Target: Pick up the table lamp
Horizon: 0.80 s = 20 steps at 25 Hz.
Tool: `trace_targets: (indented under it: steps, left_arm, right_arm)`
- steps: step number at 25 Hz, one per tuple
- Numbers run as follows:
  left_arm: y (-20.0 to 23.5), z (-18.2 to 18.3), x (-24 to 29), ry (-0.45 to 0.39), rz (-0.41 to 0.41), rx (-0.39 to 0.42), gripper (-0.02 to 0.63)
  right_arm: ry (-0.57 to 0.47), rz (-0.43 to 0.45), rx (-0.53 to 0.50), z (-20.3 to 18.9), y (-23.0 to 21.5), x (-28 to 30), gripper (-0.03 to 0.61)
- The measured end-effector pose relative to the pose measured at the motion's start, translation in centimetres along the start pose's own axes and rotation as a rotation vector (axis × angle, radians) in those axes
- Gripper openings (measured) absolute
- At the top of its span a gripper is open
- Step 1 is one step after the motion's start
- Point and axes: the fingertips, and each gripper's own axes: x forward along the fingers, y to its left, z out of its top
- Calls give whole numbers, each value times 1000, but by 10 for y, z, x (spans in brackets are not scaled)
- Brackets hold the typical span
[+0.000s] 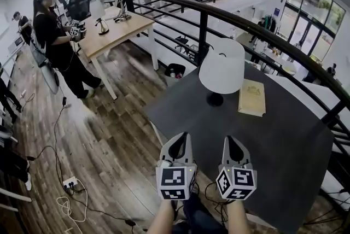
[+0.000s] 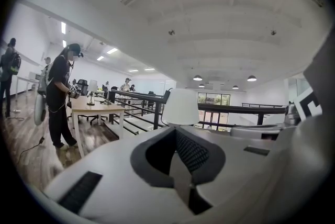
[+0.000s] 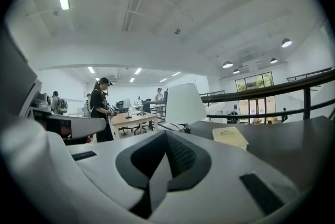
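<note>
While the table lamp [image 1: 221,66] hides its stem, left gripper [image 1: 184,136] and right gripper [image 1: 230,140] fingers meet empty.

Dark grey table [image 1: 284,156] against a black metal railing [image 1: 203,22]. Tan book [image 1: 252,97] lying flat on it, toward the railing side. Farther off, on the wood-plank floor [image 1: 115,134], a light wooden table [image 1: 117,30] with a person in black [image 1: 54,44] standing beside it. White power strip [image 1: 70,183] and loose cables on the floor at left.

Bright ceiling light, fisheye-warped edges
</note>
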Motion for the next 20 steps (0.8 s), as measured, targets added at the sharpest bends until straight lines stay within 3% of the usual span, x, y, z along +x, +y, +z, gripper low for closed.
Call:
trace_targets:
  steps: [13, 20]
  left_arm:
    - [-8, 12, 94, 16, -10, -2, 14]
    - [0, 13, 118, 28, 10, -78, 12]
  right_arm:
    - [14, -2, 34, 12, -55, 79, 9]
    - [27, 4, 46, 12, -67, 101, 9]
